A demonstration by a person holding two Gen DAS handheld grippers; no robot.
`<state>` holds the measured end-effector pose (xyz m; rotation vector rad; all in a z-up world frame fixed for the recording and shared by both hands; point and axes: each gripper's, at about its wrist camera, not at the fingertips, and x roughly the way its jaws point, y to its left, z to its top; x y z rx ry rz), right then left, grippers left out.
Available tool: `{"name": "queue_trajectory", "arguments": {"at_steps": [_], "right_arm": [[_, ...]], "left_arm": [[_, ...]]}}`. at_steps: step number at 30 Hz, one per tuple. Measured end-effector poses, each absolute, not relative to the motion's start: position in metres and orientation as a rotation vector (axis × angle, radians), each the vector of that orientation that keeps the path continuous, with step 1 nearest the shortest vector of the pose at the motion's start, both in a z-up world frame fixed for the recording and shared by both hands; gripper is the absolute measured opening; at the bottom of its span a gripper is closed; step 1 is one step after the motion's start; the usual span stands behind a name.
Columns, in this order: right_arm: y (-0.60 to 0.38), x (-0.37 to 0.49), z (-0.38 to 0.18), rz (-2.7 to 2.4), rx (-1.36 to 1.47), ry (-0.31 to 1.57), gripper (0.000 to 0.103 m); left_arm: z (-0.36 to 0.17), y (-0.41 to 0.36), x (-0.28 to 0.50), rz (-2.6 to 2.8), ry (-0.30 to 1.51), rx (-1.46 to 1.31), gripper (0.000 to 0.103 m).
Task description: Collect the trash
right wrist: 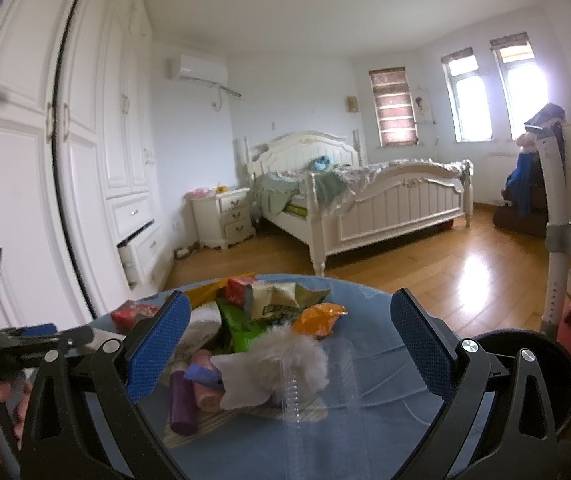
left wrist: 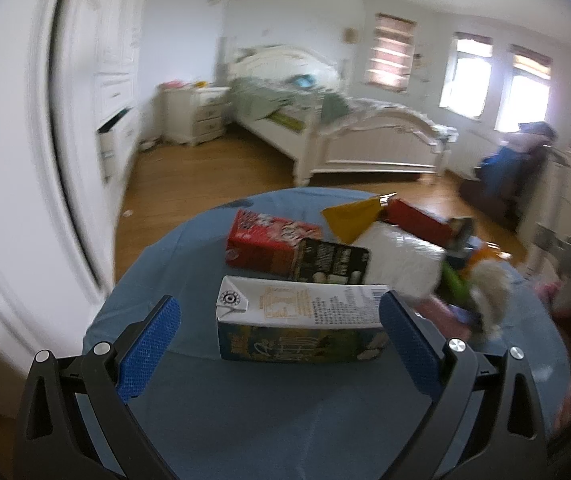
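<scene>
The left gripper point(left wrist: 279, 334) stands with its jaws wide apart around a drink carton point(left wrist: 299, 322) lying on its side on the blue-covered table point(left wrist: 189, 248); its right pad sits at or against the carton's end, while the left pad is well clear of the cap end, so nothing is clamped yet; if the jaws close from this uneven stance, I judge the carton may be shoved sideways rather than pinched, and it could slide into the red box point(left wrist: 263, 246) just behind it; an empty carton may also buckle under a hard squeeze and slip free; the left wrist view is blurred, so exact contact cannot be told

Further right lies the heap of trash: a yellow wrapper point(left wrist: 351, 216), a white bag point(left wrist: 401, 258), then in the right wrist view a green packet point(right wrist: 241, 328), an orange wrapper point(right wrist: 319, 318), a fluffy grey tuft point(right wrist: 291, 354) and a purple tube point(right wrist: 181, 404); the right gripper point(right wrist: 289, 342) hangs over this pile, jaws spread and holding nothing; the risk here is that closing on loose, light pieces catches several or only an edge; a clear plastic piece point(right wrist: 309, 384) in front is hard to see and easily missed; the dark bin rim point(right wrist: 525, 340) sits at the right, near the table, so a careless swing could knock it
</scene>
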<state>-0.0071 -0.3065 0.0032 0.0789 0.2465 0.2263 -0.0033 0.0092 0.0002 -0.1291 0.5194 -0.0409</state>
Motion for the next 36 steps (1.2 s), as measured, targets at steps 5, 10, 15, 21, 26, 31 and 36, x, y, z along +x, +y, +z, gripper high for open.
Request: {"name": "queue_trajectory", "arguments": {"at_steps": [5, 10, 15, 21, 26, 31, 36], "right_arm": [[-0.27, 0.033, 0.026, 0.496, -0.102, 0.465, 0.099], [-0.197, 0.074, 0.053, 0.673, -0.304, 0.588, 0.097], [-0.116, 0.13, 0.044, 0.824, -0.455, 0.788, 0.082], [-0.042, 0.179, 0.003, 0.907, -0.675, 1.002, 0.081], [0.002, 0.19, -0.036, 0.921, -0.843, 1.071, 0.08], [0.003, 0.198, -0.043, 0.939, -0.716, 1.128, 0.051], [-0.059, 0.205, 0.022, 0.909, -0.29, 1.006, 0.051]], "left_arm": [[0.006, 0.034, -0.014, -0.208, 0.528, 0.041, 0.098], [-0.01, 0.036, 0.004, -0.383, 0.632, 0.194, 0.098], [-0.01, 0.023, 0.021, -0.532, 0.585, 0.374, 0.098], [-0.019, 0.009, 0.04, -0.66, 0.605, 0.532, 0.098], [-0.029, 0.013, 0.046, -0.713, 0.615, 0.545, 0.098], [-0.032, 0.014, 0.05, -0.738, 0.615, 0.54, 0.098], [-0.034, 0.01, 0.059, -0.785, 0.656, 0.514, 0.061]]}}
